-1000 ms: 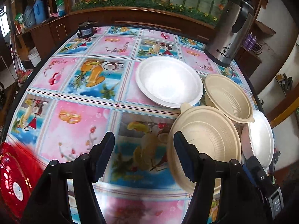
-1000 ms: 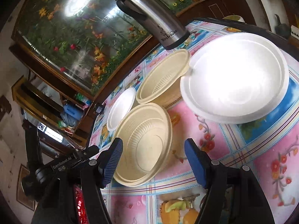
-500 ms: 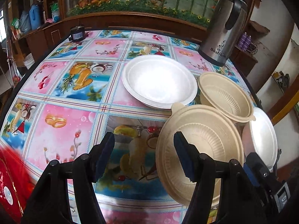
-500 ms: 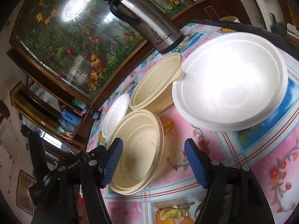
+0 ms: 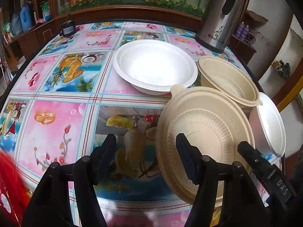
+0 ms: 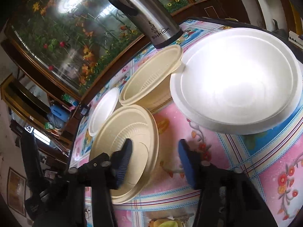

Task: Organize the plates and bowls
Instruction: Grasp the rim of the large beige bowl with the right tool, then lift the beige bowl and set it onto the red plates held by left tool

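While both hand-held tools hang over the table with the glossy pink-and-blue picture cloth [image 5: 56, 124], the left gripper [image 5: 145, 160] stands with its jaws spread wide and empty, one finger over the rim of the shallow ribbed beige plate [image 5: 204, 132]. The right gripper [image 6: 154, 160] is likewise spread, its jaws straddling that same plate's rim [image 6: 128, 138] without clamping it. Just beyond sit a deeper beige ribbed bowl [image 5: 227, 79], a large white foam plate [image 5: 155, 66] and a small white bowl [image 5: 270, 124] near the table's edge. A steel thermos jug [image 5: 221, 13] stands behind them.
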{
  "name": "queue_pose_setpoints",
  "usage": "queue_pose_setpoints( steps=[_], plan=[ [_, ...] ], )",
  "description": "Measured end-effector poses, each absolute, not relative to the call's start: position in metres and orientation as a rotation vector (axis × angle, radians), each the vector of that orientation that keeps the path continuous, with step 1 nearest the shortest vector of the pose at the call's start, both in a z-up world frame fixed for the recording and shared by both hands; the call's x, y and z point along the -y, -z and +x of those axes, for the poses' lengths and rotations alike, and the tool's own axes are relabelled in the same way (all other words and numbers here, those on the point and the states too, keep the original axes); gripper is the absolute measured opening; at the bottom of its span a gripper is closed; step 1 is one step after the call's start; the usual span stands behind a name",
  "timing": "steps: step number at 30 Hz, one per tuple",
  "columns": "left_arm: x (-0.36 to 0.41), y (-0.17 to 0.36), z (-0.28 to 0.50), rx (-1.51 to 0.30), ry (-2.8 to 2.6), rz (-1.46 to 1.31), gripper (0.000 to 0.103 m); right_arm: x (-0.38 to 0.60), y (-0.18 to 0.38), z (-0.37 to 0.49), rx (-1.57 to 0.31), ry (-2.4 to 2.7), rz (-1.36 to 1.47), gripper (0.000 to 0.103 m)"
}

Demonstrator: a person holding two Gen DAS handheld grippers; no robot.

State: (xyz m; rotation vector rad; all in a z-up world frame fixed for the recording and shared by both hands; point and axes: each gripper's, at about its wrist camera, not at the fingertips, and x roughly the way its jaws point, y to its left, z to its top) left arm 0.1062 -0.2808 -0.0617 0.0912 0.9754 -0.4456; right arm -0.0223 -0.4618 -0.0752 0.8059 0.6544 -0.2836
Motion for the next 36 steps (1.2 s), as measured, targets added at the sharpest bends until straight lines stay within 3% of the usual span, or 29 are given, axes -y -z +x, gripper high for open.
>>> queue_pose_setpoints(
  steps=[3,8,11,13,29,36],
  plan=[
    [0.28,0.063,0.108,-0.965,0.45,0.091,0.061,0.463,0.079,-0.023,-0.664,0.283,0.815,0.025],
    [0.283,0.065,0.107,-0.992,0.504,0.075,0.029,0.457,0.076,-0.023,-0.654,0.281,0.771,0.014],
    [0.287,0.065,0.103,-0.996,0.524,0.088,0.015,0.45,0.072,-0.022,-0.654,0.281,0.725,0.013],
    [0.287,0.065,0.099,-1.0,0.538,0.084,0.012,0.448,0.071,-0.022,-0.654,0.274,0.721,0.013],
    [0.238,0.052,0.045,-0.945,0.496,0.167,0.012,0.421,0.074,-0.056,-0.64,0.2,0.832,0.01],
    [0.189,0.02,0.015,-0.868,0.462,0.147,0.013,0.383,0.048,-0.08,-0.619,0.122,0.782,0.01]
  ],
)
